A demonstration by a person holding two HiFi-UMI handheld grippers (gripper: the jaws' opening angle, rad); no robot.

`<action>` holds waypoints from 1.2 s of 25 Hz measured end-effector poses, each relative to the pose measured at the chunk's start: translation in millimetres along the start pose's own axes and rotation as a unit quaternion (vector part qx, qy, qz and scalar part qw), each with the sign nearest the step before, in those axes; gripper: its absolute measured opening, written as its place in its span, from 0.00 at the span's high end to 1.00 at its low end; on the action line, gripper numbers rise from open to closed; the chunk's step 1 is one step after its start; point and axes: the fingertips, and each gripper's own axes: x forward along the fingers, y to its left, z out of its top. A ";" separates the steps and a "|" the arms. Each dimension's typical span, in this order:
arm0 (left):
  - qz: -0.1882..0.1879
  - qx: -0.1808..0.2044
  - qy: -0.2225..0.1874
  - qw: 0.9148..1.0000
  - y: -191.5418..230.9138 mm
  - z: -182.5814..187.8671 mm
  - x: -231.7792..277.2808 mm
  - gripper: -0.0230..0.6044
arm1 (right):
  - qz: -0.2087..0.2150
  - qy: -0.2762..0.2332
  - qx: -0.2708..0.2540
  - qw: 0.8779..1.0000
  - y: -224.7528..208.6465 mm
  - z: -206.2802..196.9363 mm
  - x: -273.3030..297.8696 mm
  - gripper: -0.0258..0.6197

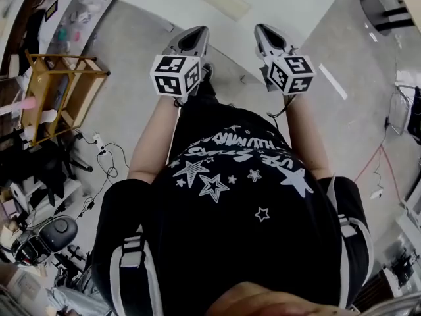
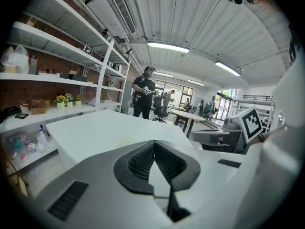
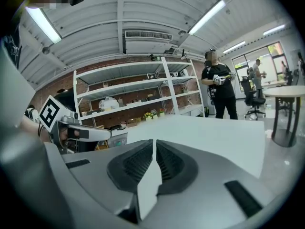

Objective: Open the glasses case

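In the head view a white table (image 1: 283,5) lies ahead, and a pale, flat oblong thing (image 1: 227,2), perhaps the glasses case, rests on it. Both grippers are held side by side near the table's near edge, short of that thing. My left gripper (image 1: 199,31) has its jaws together with nothing between them; in the left gripper view its tips (image 2: 153,142) meet over the table top (image 2: 100,132). My right gripper (image 1: 261,29) is likewise shut and empty, its tips (image 3: 154,142) meeting in front of the table (image 3: 209,137).
A wooden rack (image 1: 59,91) and floor cables (image 1: 105,157) are at the left. A dark chair (image 1: 385,5) stands at the upper right. Wall shelves (image 2: 57,75) run along the brick wall. A person (image 2: 144,92) stands beyond the table's far end.
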 end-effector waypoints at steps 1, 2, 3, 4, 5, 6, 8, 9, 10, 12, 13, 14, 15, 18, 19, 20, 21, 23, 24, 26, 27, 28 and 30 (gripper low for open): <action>-0.004 0.002 0.004 1.000 4.0 0.7 7.1 0.94 | -0.004 0.002 -0.001 1.000 -2.9 0.5 6.1 0.95; -0.007 0.004 0.008 1.000 8.6 1.8 14.2 0.94 | -0.007 0.005 -0.001 1.000 -5.7 1.2 12.5 0.95; -0.011 0.004 0.012 1.000 13.9 2.6 20.9 0.94 | -0.012 0.008 -0.001 1.000 -8.1 1.8 19.0 0.95; -0.015 0.004 0.017 1.000 19.5 2.7 27.3 0.94 | -0.016 0.010 0.000 1.000 -10.4 2.1 25.4 0.95; -0.019 0.003 0.022 1.000 25.5 2.4 33.4 0.94 | -0.021 0.013 0.001 1.000 -12.5 2.2 31.9 0.95; -0.023 0.004 0.028 0.999 31.7 2.1 39.8 0.94 | -0.026 0.016 0.002 1.000 -14.8 2.5 38.7 0.95; -0.032 0.006 0.040 0.999 44.7 1.7 53.1 0.94 | -0.034 0.023 0.000 0.999 -19.6 2.9 53.2 0.95; -0.037 0.007 0.047 0.998 51.1 1.1 59.8 0.94 | -0.039 0.029 -0.002 0.999 -21.8 2.3 60.3 0.95; -0.041 0.007 0.054 0.998 57.2 -0.1 66.5 0.94 | -0.044 0.036 -0.003 0.998 -23.6 1.0 67.0 0.94; -0.052 0.009 0.073 0.996 67.7 -4.9 80.1 0.94 | -0.051 0.055 -0.003 0.997 -25.5 -3.6 78.5 0.94; -0.057 0.011 0.083 0.995 72.3 -8.2 86.9 0.94 | -0.053 0.066 -0.005 0.996 -25.7 -6.2 83.9 0.94; -0.061 0.014 0.092 0.994 76.7 -11.7 93.5 0.94 | -0.055 0.077 -0.010 0.995 -26.0 -8.9 89.6 0.94; -0.065 0.017 0.101 0.993 80.9 -15.2 99.6 0.94 | -0.056 0.087 -0.019 0.994 -26.5 -12.2 95.3 0.93; -0.079 0.028 0.129 0.988 91.1 -25.7 114.9 0.94 | -0.061 0.119 -0.050 0.990 -28.5 -25.6 110.4 0.81; -0.084 0.032 0.139 0.986 93.3 -29.6 119.8 0.94 | -0.065 0.132 -0.065 0.987 -29.6 -29.7 114.5 0.79; -0.090 0.035 0.148 0.984 95.1 -33.5 124.6 0.94 | -0.069 0.144 -0.083 0.984 -30.7 -33.4 118.5 0.76; -0.095 0.037 0.156 0.982 96.9 -37.2 129.1 0.94 | -0.072 0.155 -0.101 0.980 -31.4 -36.6 122.5 0.75; -0.103 0.040 0.169 0.979 101.4 -42.5 137.3 0.94 | -0.075 0.170 -0.124 0.975 -32.5 -42.2 130.5 0.71; -0.105 0.040 0.174 0.978 103.6 -44.0 141.2 0.94 | -0.076 0.177 -0.127 0.973 -33.6 -44.6 133.7 0.69; -0.109 0.041 0.184 0.976 106.1 -46.2 148.7 0.94 | -0.078 0.188 -0.125 0.971 -37.0 -48.6 137.8 0.63; -0.112 0.042 0.190 0.975 106.8 -47.7 152.2 0.94 | -0.080 0.193 -0.124 0.970 -38.7 -50.7 139.4 0.61; -0.115 0.043 0.195 0.973 107.5 -49.5 155.7 0.94 | -0.080 0.199 -0.126 0.968 -40.4 -53.1 141.1 0.59; -0.122 0.045 0.206 0.970 109.9 -53.8 162.6 0.94 | -0.083 0.213 -0.140 0.963 -43.6 -57.8 145.3 0.56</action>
